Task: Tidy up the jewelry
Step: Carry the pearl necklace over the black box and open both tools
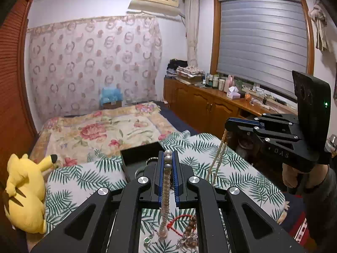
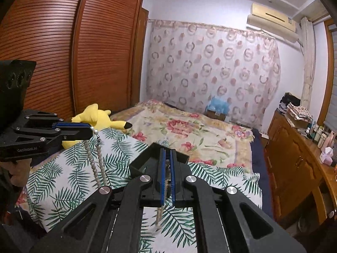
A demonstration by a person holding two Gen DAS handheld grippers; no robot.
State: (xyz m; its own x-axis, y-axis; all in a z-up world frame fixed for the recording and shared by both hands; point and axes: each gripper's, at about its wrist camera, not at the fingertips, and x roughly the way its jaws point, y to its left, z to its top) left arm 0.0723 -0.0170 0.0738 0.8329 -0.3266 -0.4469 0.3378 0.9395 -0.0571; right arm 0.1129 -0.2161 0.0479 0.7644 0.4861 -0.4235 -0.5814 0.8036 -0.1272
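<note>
both grippers pinching strands lifted over the leaf-print cushion; tangle and drop risk.

left gripper (image 1: 167, 169) jaws narrow, clamped on the pearl necklace (image 1: 166, 189), which hangs doubled toward the loose jewelry pile (image 1: 179, 232). right gripper (image 2: 167, 168) closed on a thin beige beaded strand (image 1: 219, 158) dangling just beside it. black tray (image 1: 141, 151) sits ahead, near the fingertips. likely failures: the hanging loops snagging the pile or each other, or the round pearls slipping from the pads on a swing.
</note>
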